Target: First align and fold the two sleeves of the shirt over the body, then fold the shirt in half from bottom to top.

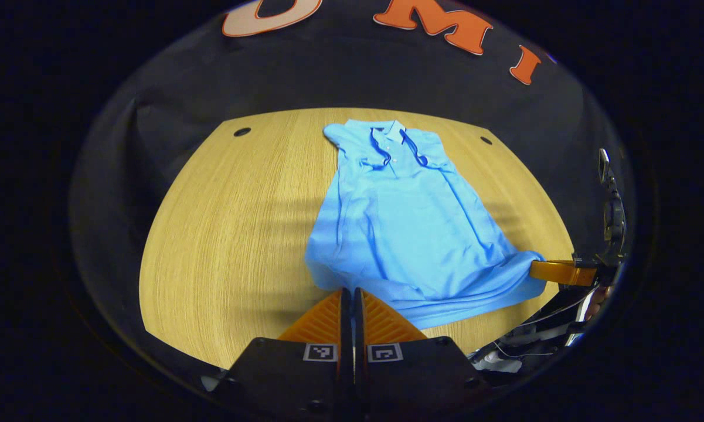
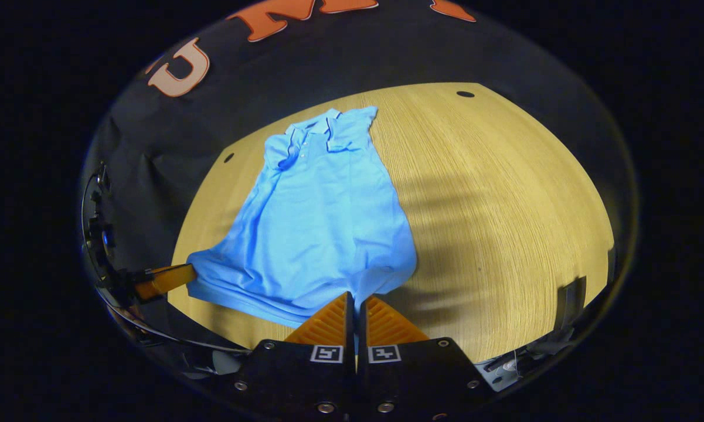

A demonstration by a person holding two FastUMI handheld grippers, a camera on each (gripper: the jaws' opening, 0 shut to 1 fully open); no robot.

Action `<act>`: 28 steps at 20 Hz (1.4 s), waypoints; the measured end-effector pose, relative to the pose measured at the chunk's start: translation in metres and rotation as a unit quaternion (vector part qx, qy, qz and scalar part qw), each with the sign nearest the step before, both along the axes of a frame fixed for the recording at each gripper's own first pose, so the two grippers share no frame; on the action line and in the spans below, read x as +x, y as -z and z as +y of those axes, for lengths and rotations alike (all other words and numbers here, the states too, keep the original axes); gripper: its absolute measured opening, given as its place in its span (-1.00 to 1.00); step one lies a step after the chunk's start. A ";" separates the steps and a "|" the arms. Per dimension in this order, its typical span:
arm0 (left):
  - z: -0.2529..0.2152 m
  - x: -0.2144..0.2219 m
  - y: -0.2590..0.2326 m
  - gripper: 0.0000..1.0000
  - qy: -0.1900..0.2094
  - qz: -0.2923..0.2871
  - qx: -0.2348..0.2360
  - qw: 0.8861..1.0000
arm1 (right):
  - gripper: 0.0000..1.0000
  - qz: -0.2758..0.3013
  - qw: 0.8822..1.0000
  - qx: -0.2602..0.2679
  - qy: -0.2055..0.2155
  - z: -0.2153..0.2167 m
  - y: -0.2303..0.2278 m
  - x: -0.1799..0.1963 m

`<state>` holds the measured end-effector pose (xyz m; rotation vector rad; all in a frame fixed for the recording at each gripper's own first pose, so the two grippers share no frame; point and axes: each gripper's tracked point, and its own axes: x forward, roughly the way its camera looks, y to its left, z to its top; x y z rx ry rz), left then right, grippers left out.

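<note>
already the sleeves look tucked over the body, so the bottom-to-top fold seems the step in hand. left gripper view: the shirt [image 1: 407,217] lies on the wooden table [image 1: 223,234], collar at the far end; the left gripper [image 1: 352,302] has its fingers together on the near hem corner, and the right gripper [image 1: 554,272] pinches the other corner. right gripper view: the right gripper [image 2: 353,308] is likewise clamped on the hem of the shirt [image 2: 322,223], the left gripper [image 2: 167,280] at the far corner. no containers.
</note>
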<state>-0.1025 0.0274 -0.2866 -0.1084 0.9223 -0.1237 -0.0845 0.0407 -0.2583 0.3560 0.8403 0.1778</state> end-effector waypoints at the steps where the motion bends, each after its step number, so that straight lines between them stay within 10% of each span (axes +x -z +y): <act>1: 0.000 0.007 -0.010 -0.90 0.001 -0.012 0.000 1.000 | -0.98 -0.011 1.000 0.002 -0.001 -0.001 -0.009 0.005; 14: 0.016 0.159 -0.071 -0.90 0.000 -0.102 -0.015 0.995 | -0.98 -0.082 0.996 0.020 0.042 -0.011 -0.112 0.143; 28: 0.038 0.364 -0.041 -0.92 0.014 -0.134 -0.011 0.991 | -0.97 -0.056 0.996 -0.004 0.063 -0.026 -0.102 0.336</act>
